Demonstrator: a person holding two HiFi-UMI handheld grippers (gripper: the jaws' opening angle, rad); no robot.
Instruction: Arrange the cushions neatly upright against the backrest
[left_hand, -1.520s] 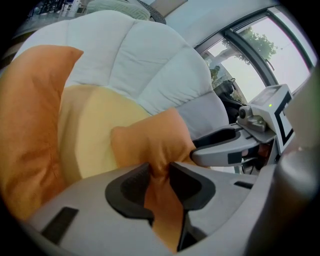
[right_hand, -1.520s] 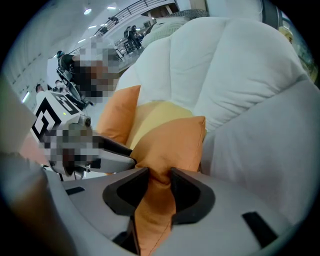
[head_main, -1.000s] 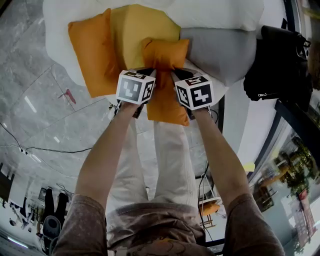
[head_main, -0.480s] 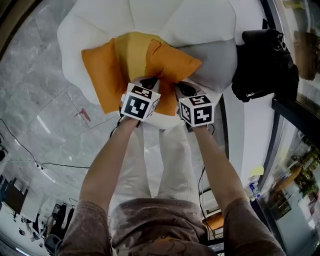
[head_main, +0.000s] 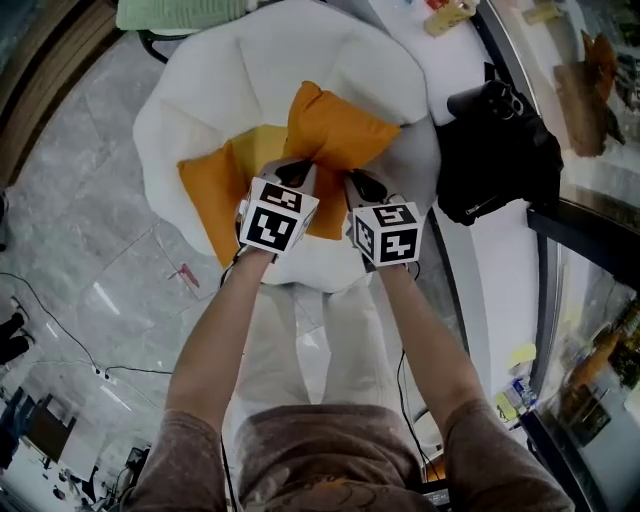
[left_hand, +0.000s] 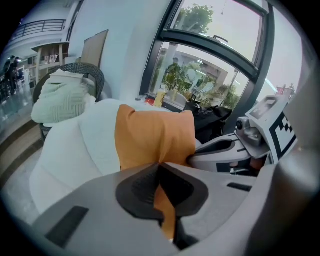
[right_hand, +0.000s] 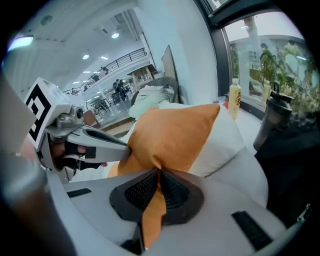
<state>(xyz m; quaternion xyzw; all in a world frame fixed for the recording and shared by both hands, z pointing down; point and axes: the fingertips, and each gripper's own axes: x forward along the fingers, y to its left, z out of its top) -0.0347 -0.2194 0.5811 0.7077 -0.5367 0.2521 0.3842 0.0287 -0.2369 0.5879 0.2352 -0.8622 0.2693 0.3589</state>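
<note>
Both grippers hold one orange cushion (head_main: 340, 135) by its near edge, lifted over the seat of a white armchair (head_main: 300, 50). My left gripper (head_main: 293, 172) is shut on the fabric of the orange cushion (left_hand: 155, 135), which is pinched between its pads (left_hand: 145, 187). My right gripper (head_main: 362, 182) is shut on the same orange cushion (right_hand: 175, 135) just to the right. A second orange cushion (head_main: 208, 195) lies flat at the seat's left, with a yellow cushion (head_main: 262, 148) beside it. A grey cushion (head_main: 428, 165) shows at the right, mostly hidden.
A black bag (head_main: 495, 150) sits on a white ledge right of the chair. A pale green cushion (left_hand: 60, 97) rests on a wicker chair behind. A bottle (right_hand: 234, 97) stands by the window. The person's legs (head_main: 310, 340) stand in front of the seat.
The held orange cushion has risen from the seat's front up toward the backrest, both grippers moving with it. More of the white backrest has come into view.
</note>
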